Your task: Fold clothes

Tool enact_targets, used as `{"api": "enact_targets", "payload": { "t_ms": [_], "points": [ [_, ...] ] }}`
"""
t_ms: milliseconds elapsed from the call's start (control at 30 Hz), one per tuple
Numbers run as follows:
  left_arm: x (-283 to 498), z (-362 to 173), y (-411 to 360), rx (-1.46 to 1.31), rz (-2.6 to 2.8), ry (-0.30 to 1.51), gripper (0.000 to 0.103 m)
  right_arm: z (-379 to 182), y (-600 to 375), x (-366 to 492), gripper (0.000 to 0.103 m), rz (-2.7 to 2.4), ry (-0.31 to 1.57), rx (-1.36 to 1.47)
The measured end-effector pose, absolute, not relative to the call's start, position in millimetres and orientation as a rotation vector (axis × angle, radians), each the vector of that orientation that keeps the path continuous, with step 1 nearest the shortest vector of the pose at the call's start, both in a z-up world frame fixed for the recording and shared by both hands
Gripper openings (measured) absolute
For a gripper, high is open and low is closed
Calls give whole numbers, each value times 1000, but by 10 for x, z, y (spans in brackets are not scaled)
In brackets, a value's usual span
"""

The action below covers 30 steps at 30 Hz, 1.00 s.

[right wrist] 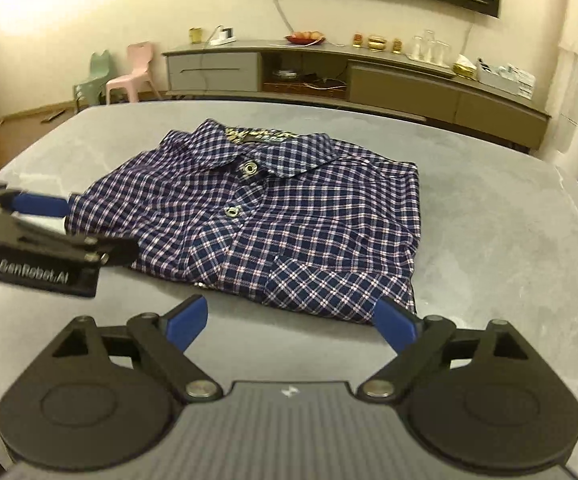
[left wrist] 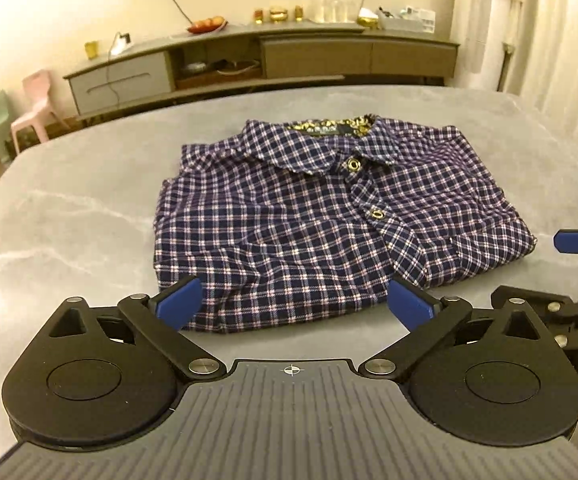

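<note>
from the left wrist view i saw my left gripper (left wrist: pixel 293 304) spread wide and empty just short of the near hem of the folded plaid shirt (left wrist: pixel 329 216), which lay collar away on the grey table (left wrist: pixel 69 220). from the right wrist view my right gripper (right wrist: pixel 291 322) was equally wide, holding nothing, at the shirt's near edge.

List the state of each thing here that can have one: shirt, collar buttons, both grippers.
plaid shirt: folded into a compact rectangle, collar up, lying flat on the table.
collar buttons: fastened.
left gripper: open, holding nothing, at the shirt's near edge.
right gripper: open, holding nothing, at the shirt's near edge.
</note>
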State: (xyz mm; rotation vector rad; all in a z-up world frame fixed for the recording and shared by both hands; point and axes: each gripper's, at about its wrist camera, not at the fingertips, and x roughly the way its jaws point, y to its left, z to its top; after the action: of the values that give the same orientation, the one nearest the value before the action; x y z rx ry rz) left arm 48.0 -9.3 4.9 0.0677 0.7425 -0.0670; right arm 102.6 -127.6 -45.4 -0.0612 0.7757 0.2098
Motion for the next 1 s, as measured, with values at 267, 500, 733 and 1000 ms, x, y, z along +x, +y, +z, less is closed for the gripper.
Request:
{"api": "enact_targets", "payload": {
  "t_ms": [267, 500, 733, 1000],
  "points": [
    [391, 58, -161, 91, -73, 722, 91, -500, -1195, 998, 95, 160, 763, -58],
    [385, 49, -167, 68, -77, 720, 91, -534, -1193, 1040, 96, 135, 760, -58],
    [381, 64, -179, 55, -75, 707, 91, -573, -1184, 1092, 96, 107, 765, -56],
    [381, 42, -194, 70, -71, 709, 91, -612, -1201, 1119, 96, 102, 769, -60]
  ]
}}
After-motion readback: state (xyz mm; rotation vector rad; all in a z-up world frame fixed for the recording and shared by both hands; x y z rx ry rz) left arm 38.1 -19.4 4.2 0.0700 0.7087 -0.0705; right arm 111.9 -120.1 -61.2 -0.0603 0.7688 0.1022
